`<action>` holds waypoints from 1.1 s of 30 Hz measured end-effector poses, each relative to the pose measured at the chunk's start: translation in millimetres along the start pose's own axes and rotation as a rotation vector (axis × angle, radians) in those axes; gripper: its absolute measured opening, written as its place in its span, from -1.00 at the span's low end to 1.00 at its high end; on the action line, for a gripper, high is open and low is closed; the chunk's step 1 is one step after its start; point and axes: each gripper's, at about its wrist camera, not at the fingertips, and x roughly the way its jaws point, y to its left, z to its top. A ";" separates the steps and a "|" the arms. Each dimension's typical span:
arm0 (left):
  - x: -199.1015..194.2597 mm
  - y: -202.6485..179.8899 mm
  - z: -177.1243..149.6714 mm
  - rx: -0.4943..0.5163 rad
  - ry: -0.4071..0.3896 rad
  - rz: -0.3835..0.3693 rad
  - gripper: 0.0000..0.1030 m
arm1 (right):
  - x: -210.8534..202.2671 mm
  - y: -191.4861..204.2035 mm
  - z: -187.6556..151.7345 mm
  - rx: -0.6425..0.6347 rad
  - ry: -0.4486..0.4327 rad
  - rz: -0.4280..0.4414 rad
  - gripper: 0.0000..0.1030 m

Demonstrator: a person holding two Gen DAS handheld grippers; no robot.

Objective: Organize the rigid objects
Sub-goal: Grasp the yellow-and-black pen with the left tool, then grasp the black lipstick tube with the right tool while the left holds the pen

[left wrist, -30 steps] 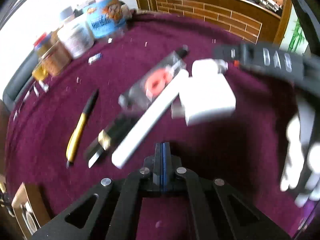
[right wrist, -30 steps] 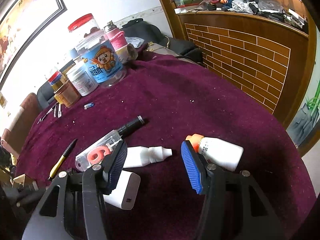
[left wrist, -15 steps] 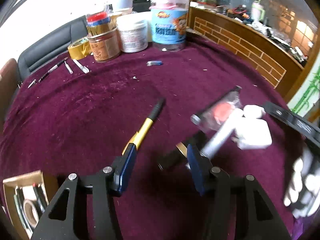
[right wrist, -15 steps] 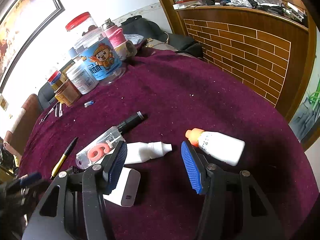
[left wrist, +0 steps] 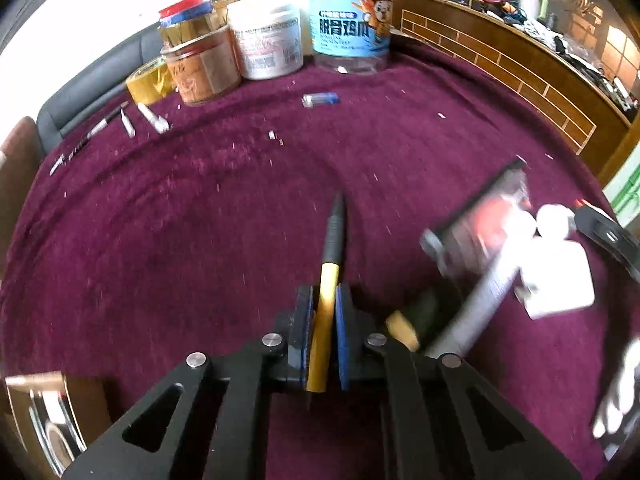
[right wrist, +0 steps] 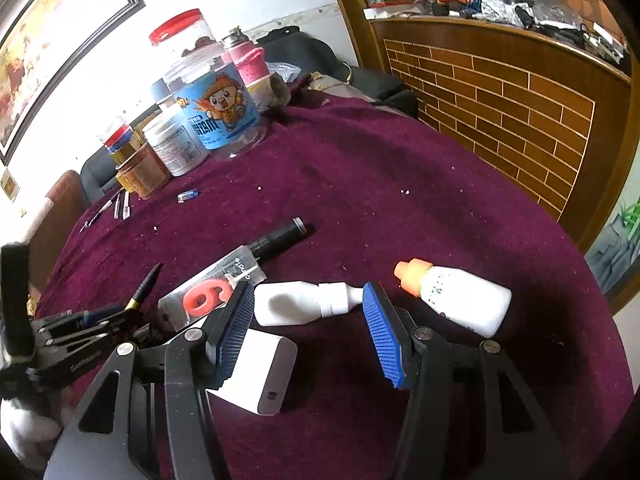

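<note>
Left wrist view gives us the left gripper with its blue pads pinching the yellow barrel of a pen; the pen's black tip points toward the far edge of the maroon tablecloth. The right wrist view shows that gripper only as a dark shape at the cloth's left edge, where we cannot judge its fingers, and only the pen's black tip sticks out past it.

From the right wrist we see the right gripper with fingers spread and nothing between them, hovering over the near part of the cloth. Beyond its pads lie a white dropper bottle, an orange-capped white bottle toward the right edge, and a white power bank partly hidden behind the left finger. A clear packet with a red numeral inside and a black tube lie just behind them. In the left view this cluster is smeared by blur, and the orange-capped bottle is not visible there.

At the far left edge of the cloth stand the containers: a blue-labelled clear tub, seemingly empty at the base; a white tub, its contents hidden; and an amber jar holding something brownish we cannot identify. A small open box at the near left corner is cut off; round metal items show inside.
</note>
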 end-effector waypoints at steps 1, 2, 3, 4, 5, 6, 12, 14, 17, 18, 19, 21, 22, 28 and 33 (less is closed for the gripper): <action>-6.1 1.6 -9.3 -0.005 0.004 -0.007 -0.87 | 0.9 -1.3 -0.2 0.005 0.006 -0.001 0.07; -10.1 3.9 -15.0 -0.015 0.007 -0.015 -0.87 | 1.1 -2.0 -0.2 0.008 0.009 0.000 0.07; -14.5 7.8 -22.0 -0.029 0.016 -0.035 -0.87 | 1.1 -2.6 -0.2 0.011 0.010 0.002 0.07; -18.0 10.9 -28.0 -0.043 0.022 -0.048 -0.87 | 0.7 -3.1 0.0 0.012 0.008 0.002 0.07; -24.3 14.0 -37.2 -0.058 0.026 -0.057 -0.87 | 0.2 -3.5 -0.2 0.013 0.006 0.000 0.07; -29.7 16.1 -45.9 -0.071 0.031 -0.066 -0.87 | 0.0 -3.8 -0.3 0.013 0.005 -0.001 0.07; -41.6 4.6 -71.4 -0.064 0.029 -0.044 -0.83 | 0.7 -4.8 -0.5 0.018 0.010 0.000 0.07; -39.1 1.7 -68.1 -0.075 0.013 -0.042 -0.68 | 0.7 -4.3 -1.2 0.012 0.009 -0.004 0.07; -35.5 -10.9 -66.3 -0.048 -0.015 -0.041 -0.26 | 1.3 -4.2 -1.1 0.009 0.007 -0.014 0.07; -35.2 -19.0 -67.5 -0.015 -0.032 -0.009 -0.26 | 1.2 -4.5 -0.9 0.010 0.004 -0.016 0.07; -36.3 -22.3 -68.8 0.000 -0.042 -0.009 -0.41 | 1.1 -4.8 -0.9 0.010 0.002 -0.019 0.07; -40.3 -19.0 -70.8 -0.019 -0.035 -0.053 -0.84 | 0.8 -5.8 -0.9 0.010 -0.001 -0.021 0.07; -42.8 -15.6 -72.3 -0.034 -0.028 -0.073 -0.90 | 0.8 -6.4 -0.9 0.012 -0.001 -0.021 0.07; -95.1 12.6 -100.3 -0.144 -0.105 -0.162 -0.89 | 0.8 -8.0 -0.6 0.014 -0.007 -0.017 0.07; -149.6 38.3 -133.1 -0.267 -0.230 -0.237 -0.89 | 1.6 -6.3 -1.5 0.004 -0.017 -0.018 0.07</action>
